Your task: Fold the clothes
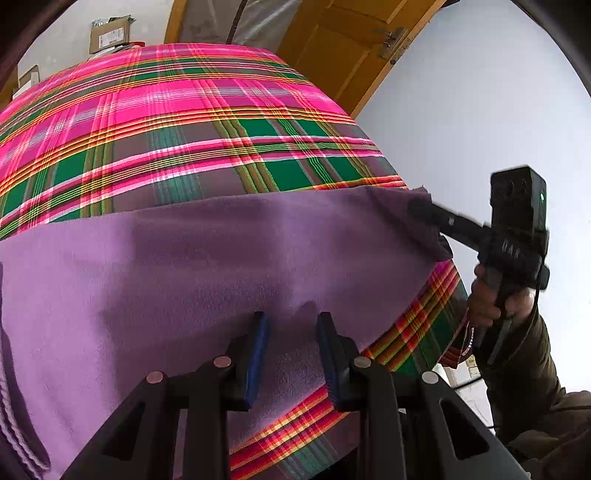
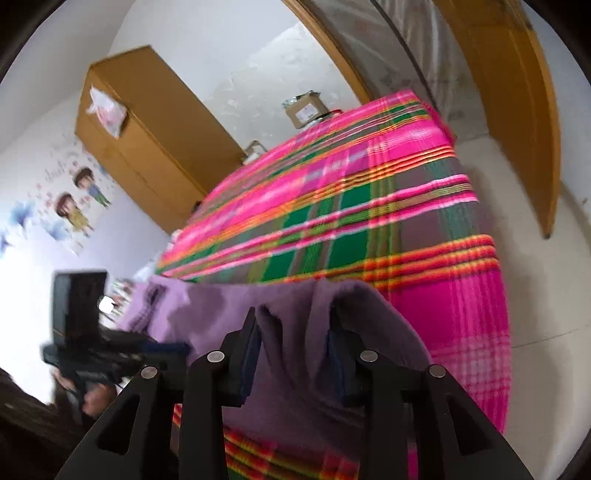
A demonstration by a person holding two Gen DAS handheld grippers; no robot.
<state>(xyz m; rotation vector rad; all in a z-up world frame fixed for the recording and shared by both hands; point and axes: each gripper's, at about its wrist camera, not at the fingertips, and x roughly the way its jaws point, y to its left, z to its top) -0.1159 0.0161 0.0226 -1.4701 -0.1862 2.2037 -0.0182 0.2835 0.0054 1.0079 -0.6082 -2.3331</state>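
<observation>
Left wrist view: a purple fleece garment (image 1: 207, 266) is spread flat across the near part of a bed covered by a bright pink, green and orange plaid cloth (image 1: 207, 122). The left gripper (image 1: 291, 350) is seen from behind, low in the picture, with its two blue-padded fingers (image 1: 258, 354) held apart above the garment's near edge. The pads are not pressed on the fabric and nothing is pinched between them. At the right, the right gripper (image 1: 424, 206) is held by a hand (image 1: 487, 299) in a dark sleeve, and its tip is at the garment's far right corner, which is lifted and folded over. Whether that corner is gripped cannot be told from here. A wooden door (image 1: 351, 48) and a cardboard box (image 1: 110, 33) are seen beyond the bed.

Right wrist view: the picture is slightly blurred. The right gripper (image 2: 291, 350) is seen with its fingers (image 2: 251, 354) spread, and a bunched ridge of the purple garment (image 2: 295, 321) stands between them, draped over the right finger. The pads do not appear to be squeezed on it. The left gripper (image 2: 166, 347) is seen at the left by the garment's other end. A wooden cabinet (image 2: 147, 136) and cartoon wall stickers (image 2: 74, 206) are seen behind the plaid cloth (image 2: 369, 206).
</observation>
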